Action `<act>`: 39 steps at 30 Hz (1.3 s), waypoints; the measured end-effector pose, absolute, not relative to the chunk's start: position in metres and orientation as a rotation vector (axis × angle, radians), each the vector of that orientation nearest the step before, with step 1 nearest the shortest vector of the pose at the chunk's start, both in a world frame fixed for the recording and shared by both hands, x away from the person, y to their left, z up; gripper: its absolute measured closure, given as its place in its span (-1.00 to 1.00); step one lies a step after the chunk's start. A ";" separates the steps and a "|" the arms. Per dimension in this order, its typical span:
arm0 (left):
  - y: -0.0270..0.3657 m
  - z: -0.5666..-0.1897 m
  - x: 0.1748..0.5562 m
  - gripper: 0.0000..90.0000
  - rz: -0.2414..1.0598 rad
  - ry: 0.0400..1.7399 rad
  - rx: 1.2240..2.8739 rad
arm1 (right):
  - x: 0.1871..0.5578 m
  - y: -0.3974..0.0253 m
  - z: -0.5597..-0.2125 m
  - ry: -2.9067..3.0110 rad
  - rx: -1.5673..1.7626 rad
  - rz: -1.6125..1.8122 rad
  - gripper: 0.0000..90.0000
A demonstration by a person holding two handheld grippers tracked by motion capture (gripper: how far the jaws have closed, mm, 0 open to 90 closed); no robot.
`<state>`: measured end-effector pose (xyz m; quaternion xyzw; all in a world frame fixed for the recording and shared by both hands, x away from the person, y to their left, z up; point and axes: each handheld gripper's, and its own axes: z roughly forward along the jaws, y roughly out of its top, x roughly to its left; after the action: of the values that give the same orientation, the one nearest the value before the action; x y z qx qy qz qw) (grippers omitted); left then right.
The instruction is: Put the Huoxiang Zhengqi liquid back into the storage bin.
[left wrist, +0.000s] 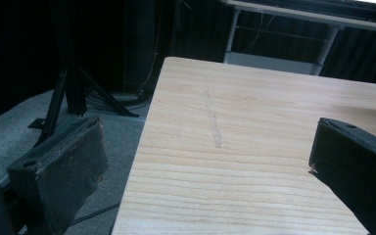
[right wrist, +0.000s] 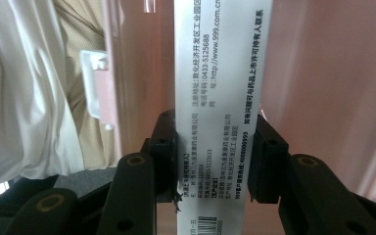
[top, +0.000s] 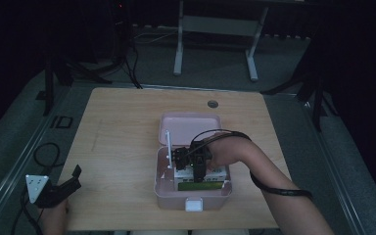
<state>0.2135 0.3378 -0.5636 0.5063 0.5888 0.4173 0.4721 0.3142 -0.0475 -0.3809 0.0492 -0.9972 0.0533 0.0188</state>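
A pink plastic case point(top: 170, 199) stands open on the wooden table point(top: 122, 127), with its lid point(top: 190, 128) tipped back. My right gripper point(top: 196, 164) reaches down into the case. In the right gripper view the right gripper point(right wrist: 215, 152) is shut on a narrow white medicine box point(right wrist: 220, 73) printed with black text, pinched across its width against the pink wall point(right wrist: 323, 88). Other white and green packets point(top: 200, 185) lie in the case. My left gripper point(top: 73, 178) rests at the table's near left corner, open. Its jaws stand wide apart over bare wood in the left gripper view point(left wrist: 205, 161).
A thin white upright piece point(top: 168, 147) stands at the case's left side. A round grommet point(top: 212, 104) sits near the table's far edge. Black tripod legs point(left wrist: 68, 93) stand on the grey floor to the left, and a white frame point(top: 215, 29) stands behind the table.
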 end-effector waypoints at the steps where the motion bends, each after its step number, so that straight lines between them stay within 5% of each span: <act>1: 0.338 -0.564 0.213 -0.98 1.021 1.441 1.239 | 0.315 -0.048 -0.385 -3.095 0.149 0.171 0.38; 31: 0.338 -0.564 0.213 -0.98 1.023 1.440 1.239 | 0.323 -0.065 -0.452 -3.055 0.059 0.128 0.36; 39: 0.338 -0.564 0.213 -0.98 1.023 1.441 1.238 | 0.322 -0.065 -0.437 -3.083 0.053 0.055 -0.04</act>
<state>0.2134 0.3380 -0.5637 0.5056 0.5888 0.4180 0.4722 0.3222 -0.0647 -0.4372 0.0173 -0.9993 0.0179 0.0290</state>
